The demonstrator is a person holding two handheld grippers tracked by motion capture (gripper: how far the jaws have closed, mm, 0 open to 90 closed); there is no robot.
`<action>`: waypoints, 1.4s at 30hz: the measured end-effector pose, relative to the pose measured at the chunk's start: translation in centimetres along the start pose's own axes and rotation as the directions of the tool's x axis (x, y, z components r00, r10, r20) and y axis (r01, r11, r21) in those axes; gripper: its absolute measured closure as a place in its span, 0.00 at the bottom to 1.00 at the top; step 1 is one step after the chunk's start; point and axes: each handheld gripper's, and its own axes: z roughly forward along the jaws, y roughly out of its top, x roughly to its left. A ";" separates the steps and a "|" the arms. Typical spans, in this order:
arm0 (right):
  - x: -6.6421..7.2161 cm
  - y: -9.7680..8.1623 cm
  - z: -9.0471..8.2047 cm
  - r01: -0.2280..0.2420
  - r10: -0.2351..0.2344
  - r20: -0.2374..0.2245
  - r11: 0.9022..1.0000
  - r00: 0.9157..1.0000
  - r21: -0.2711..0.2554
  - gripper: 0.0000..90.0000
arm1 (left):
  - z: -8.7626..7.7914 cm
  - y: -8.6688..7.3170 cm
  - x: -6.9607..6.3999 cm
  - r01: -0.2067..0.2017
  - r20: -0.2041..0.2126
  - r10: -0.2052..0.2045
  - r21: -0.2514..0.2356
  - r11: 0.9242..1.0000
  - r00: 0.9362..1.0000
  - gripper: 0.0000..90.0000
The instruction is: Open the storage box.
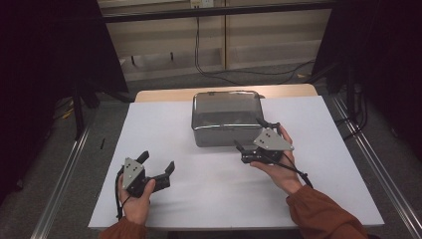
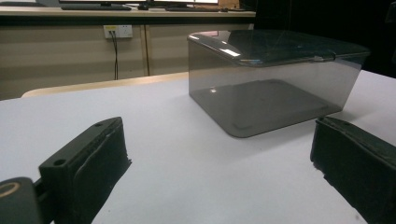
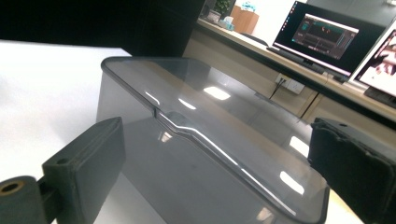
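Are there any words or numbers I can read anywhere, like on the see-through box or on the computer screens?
None can be read.
Grey box: no label or writing shows on it.
Laptop screen on the far counter: it has lines of writing, too small and blurred to read.
Screen beside it: blurred too.

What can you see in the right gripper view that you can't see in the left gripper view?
The right gripper view alone has lit monitors on a desk behind, and a close look at the lid's lip. The left gripper view alone has a wall socket with a cable, plus the box's see-through front with its dark floor. Both show the smoky box with its lid on, the white table, and open black jaws.
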 end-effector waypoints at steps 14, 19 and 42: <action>2.1 0.8 1.6 0.292 -0.294 0.020 0.955 0.956 0.055 0.10 | 0.0 0.0 0.0 -0.007 0.001 0.007 0.006 1.000 1.000 0.04; 2.8 0.8 1.7 0.391 -0.394 0.031 0.918 0.919 0.066 0.13 | 0.0 0.0 0.0 -0.006 0.003 0.006 0.011 1.000 1.000 0.04; 4.5 0.3 3.4 0.710 -0.724 0.049 0.686 0.688 0.157 0.43 | 0.0 0.0 0.1 -0.025 0.005 0.025 0.025 0.999 1.000 0.04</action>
